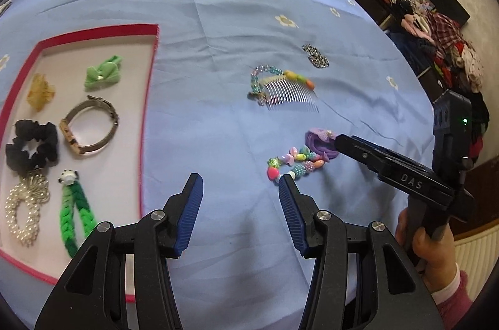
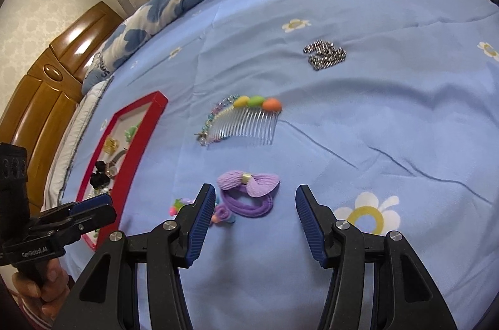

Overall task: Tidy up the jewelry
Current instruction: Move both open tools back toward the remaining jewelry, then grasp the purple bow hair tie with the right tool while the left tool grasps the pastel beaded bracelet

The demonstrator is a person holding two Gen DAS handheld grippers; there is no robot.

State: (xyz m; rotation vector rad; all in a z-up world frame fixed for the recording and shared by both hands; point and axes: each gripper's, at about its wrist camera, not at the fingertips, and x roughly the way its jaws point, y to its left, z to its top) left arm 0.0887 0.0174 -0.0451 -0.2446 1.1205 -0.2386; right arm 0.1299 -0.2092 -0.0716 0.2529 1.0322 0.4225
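1. Blue flowered bedsheet (image 2: 389, 118) carries everything; it is soft and creased, so I judge a fingertip pressed too deep would pinch cloth along with the jewelry.
2. Red-rimmed tray (image 1: 149, 99) lies toward the bed's left edge and already holds a watch (image 1: 90, 127), a black scrunchie (image 1: 31, 147), a pearl bracelet (image 1: 23, 217) and green pieces. Free space remains near its far corner.
3. Loose on the sheet, well apart from the tray: a comb (image 2: 246, 124) with a beaded strand beside it, a metal chain (image 2: 326, 54) farther back, a purple bow hair tie (image 2: 249, 189), and a colourful bead bracelet (image 1: 293, 164) touching the hair tie.
4. Right gripper (image 2: 255, 213) tilts steeply down, jaws spread and empty, with the hair tie lying just ahead between its fingers. The step looks like picking that tie: better to straddle the bow than the thin loops, and clear of the bracelet.
5. Left gripper (image 1: 241, 191) also points down, spread and empty, its right fingertip beside the bead bracelet.
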